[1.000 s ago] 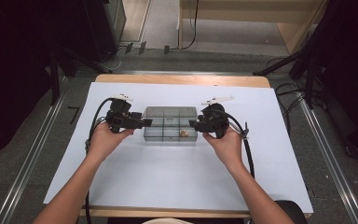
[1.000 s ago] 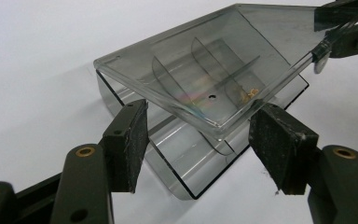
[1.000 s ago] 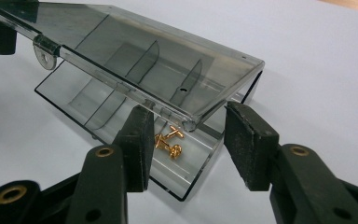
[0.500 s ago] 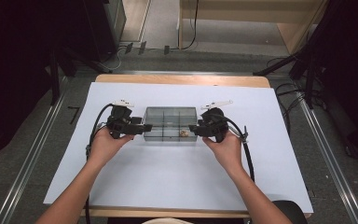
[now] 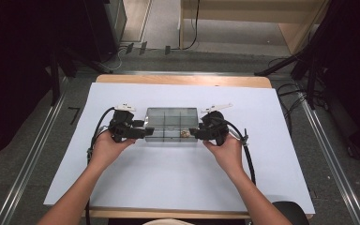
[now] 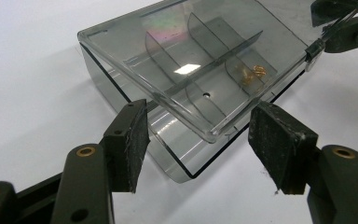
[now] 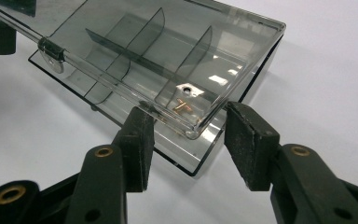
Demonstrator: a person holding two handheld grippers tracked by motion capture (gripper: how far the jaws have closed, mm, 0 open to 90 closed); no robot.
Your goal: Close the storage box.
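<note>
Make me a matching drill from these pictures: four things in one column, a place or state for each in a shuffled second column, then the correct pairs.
Things
1. clear compartment box
2. small gold pieces
3. left gripper
4. white sheet

Places or states
A. spread over the tabletop, under everything
B. jaws open on either side of one corner of the box
C. between the two grippers, with its lid on top
D. lying inside one compartment near the right gripper

Pairs: 1-C, 2-D, 3-B, 4-A
</note>
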